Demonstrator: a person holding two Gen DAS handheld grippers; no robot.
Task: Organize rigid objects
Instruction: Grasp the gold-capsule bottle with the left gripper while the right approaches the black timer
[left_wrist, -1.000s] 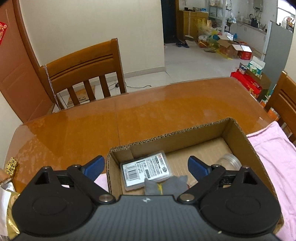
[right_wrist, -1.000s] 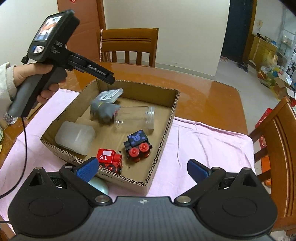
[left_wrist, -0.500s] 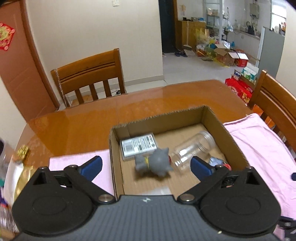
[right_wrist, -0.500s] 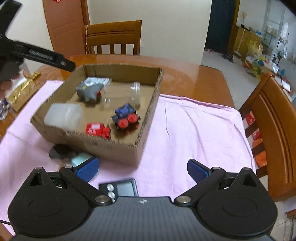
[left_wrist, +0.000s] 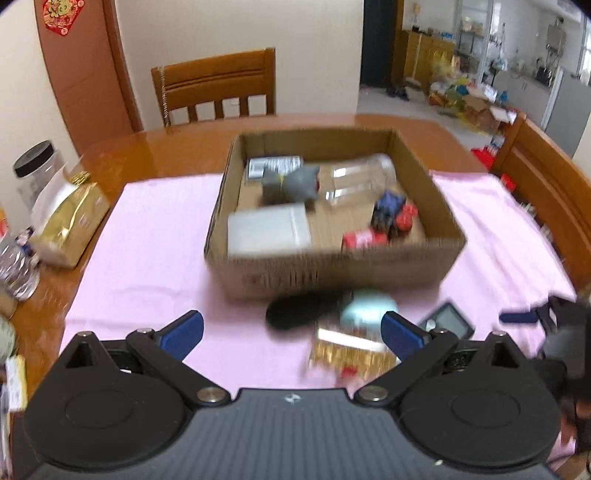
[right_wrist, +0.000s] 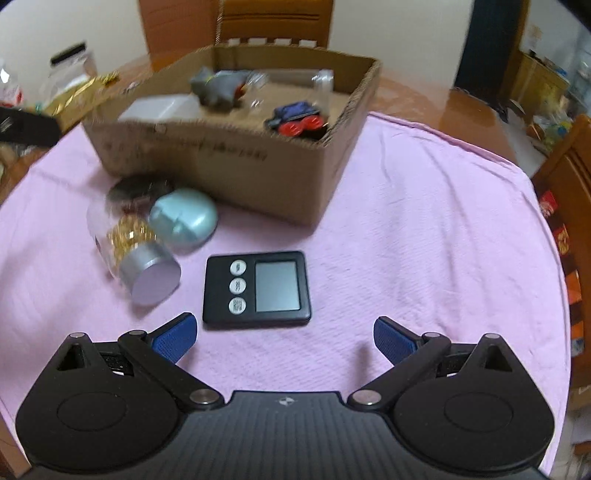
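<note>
A cardboard box (left_wrist: 332, 269) (right_wrist: 221, 162) stands on a pink cloth (right_wrist: 424, 221). Inside lie a grey toy (left_wrist: 291, 182), a clear jar (left_wrist: 358, 177), a white case (left_wrist: 267, 230) and red and blue toy trains (left_wrist: 391, 214). In front of the box lie a black digital timer (right_wrist: 258, 286), a jar of gold bits with a silver lid (right_wrist: 136, 251), a pale blue oval case (right_wrist: 183, 219) and a dark object (left_wrist: 299, 308). My right gripper (right_wrist: 284, 336) is open and empty just before the timer. My left gripper (left_wrist: 291, 328) is open and empty, back from the box.
A gold bag (left_wrist: 70, 221), a black-lidded jar (left_wrist: 35, 173) and wrapped items (left_wrist: 14, 258) sit at the table's left. Wooden chairs stand behind (left_wrist: 218, 88) and to the right (left_wrist: 543, 181). The right gripper shows at the left wrist view's right edge (left_wrist: 546, 321).
Both grippers have pulled back from the box and lowered. The right one now sits low over the cloth in front of the timer. The left one moved away from above the box.
</note>
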